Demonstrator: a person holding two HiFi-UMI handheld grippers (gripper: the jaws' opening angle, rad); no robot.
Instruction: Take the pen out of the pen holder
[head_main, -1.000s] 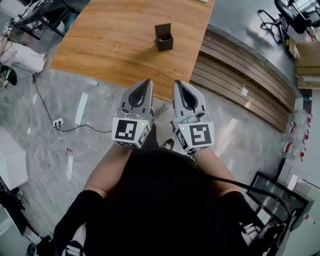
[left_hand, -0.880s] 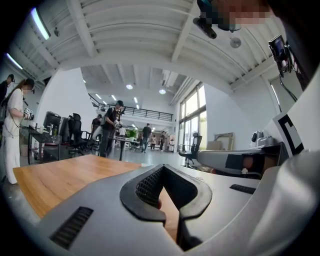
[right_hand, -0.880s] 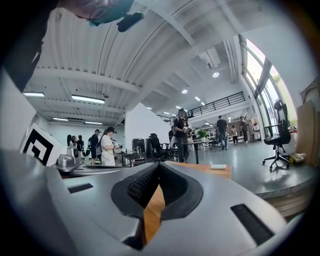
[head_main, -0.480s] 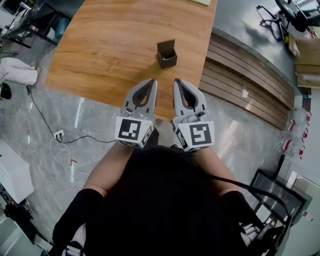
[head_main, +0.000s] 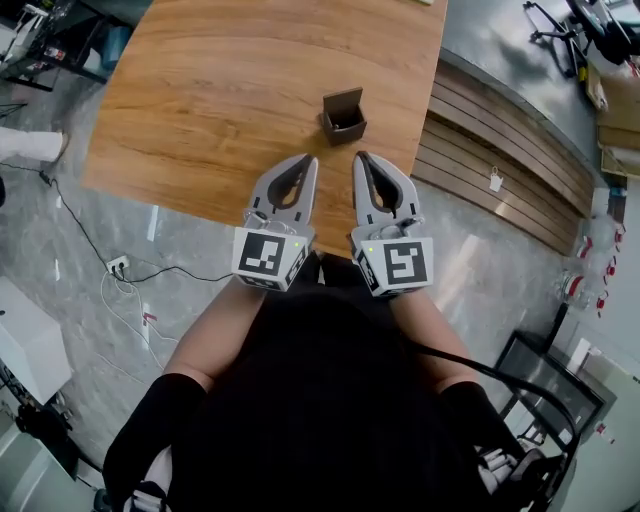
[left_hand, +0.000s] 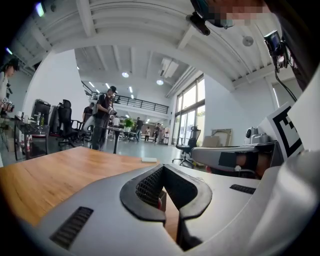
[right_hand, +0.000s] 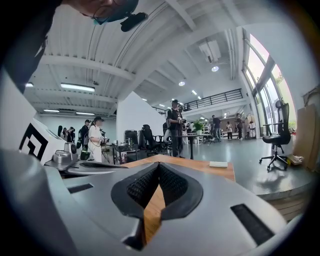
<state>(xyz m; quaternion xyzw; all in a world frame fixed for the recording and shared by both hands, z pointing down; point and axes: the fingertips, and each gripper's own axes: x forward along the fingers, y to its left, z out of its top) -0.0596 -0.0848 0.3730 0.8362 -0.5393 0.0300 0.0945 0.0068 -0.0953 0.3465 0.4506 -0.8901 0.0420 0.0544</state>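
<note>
Wooden table (head_main: 220, 90) fills the far part of the head view. The dark pen holder (head_main: 343, 113) stands near its near-right edge, its inside too shadowed to show the pen. Just near of it hover the left gripper (head_main: 304, 162) and right gripper (head_main: 361, 160), jaws pressed together, empty. Through the left jaws' gap only a dark sliver of the holder shows.

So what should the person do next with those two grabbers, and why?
Probably ease the right hand-held gripper forward toward the pen holder. It and the left hand-held gripper are both shut and empty, stopping short of the holder on the wooden table. The right one looks slightly nearer.
</note>
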